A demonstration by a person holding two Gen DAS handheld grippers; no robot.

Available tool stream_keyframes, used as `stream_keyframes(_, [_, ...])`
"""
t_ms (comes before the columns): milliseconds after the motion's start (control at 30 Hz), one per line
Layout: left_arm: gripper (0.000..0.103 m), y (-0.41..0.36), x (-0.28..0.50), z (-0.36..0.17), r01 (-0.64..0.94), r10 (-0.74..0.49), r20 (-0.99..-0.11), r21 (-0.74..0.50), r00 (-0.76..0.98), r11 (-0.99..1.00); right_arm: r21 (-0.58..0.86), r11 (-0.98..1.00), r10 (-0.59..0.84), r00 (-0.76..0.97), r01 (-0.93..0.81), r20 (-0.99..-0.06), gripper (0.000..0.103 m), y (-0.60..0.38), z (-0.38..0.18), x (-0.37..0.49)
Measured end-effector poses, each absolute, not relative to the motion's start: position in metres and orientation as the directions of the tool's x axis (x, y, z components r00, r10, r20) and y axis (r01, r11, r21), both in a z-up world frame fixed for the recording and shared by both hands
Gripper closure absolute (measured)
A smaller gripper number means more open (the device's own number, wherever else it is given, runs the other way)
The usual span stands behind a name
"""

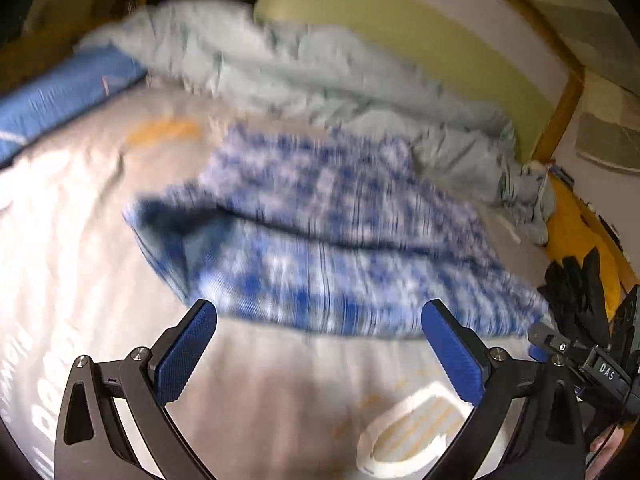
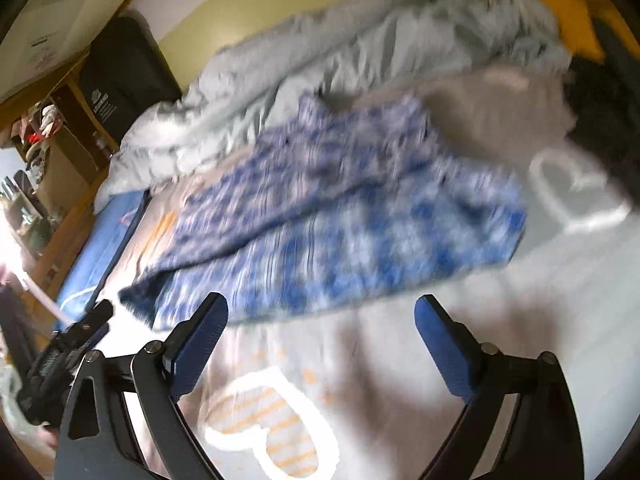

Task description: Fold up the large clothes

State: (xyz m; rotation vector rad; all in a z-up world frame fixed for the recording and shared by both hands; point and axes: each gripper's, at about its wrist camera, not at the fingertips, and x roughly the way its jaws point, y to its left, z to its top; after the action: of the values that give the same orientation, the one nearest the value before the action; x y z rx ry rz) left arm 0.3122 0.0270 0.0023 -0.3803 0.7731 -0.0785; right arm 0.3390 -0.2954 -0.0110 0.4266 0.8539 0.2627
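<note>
Left wrist view, blue-and-white checked shirt [image 1: 320, 236] folded over itself, lying rumpled on cream heart-printed bedsheet [image 1: 80, 208], crumpled pale grey duvet [image 1: 288, 60] behind, left gripper [image 1: 319, 310] spread wide, empty, textured blue pads; right wrist view, right gripper [image 2: 321, 306] likewise parted, empty, short of the shirt's near hem.

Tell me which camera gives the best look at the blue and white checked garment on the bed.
The right wrist view: the checked garment shows nearly whole there, both side edges and the far end in frame, though blurred. The left wrist view shows the garment closer, with a fold line across it, but its right end runs behind the right gripper.
</note>
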Motion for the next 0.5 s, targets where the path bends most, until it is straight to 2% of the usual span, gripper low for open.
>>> stream_keyframes(100, [0.008, 0.026, 0.322, -0.030, -0.105, -0.279, -0.725, -0.435, 0.630, 0.894, 0.473, 0.881, 0.389, 0.600, -0.020, -0.699, 0.013, -0.292, -0.027, 0.344])
stream_keyframes(233, [0.013, 0.030, 0.334, -0.061, -0.134, -0.374, -0.732, -0.531, 0.570, 0.837, 0.513, 0.858, 0.423, 0.553, 0.009, -0.717, 0.018, -0.292, -0.052, 0.359])
stream_keyframes(400, [0.013, 0.046, 0.352, -0.071, -0.177, -0.398, -0.669, -0.620, 0.628, 0.764, 0.563, 0.826, 0.441, 0.584, 0.034, -0.682, 0.022, -0.303, -0.069, 0.377])
stream_keyframes(500, [0.021, 0.052, 0.367, -0.064, -0.222, -0.356, -0.695, -0.596, 0.625, 0.772, 0.591, 0.804, 0.434, 0.615, 0.065, -0.659, 0.031, -0.311, -0.070, 0.386])
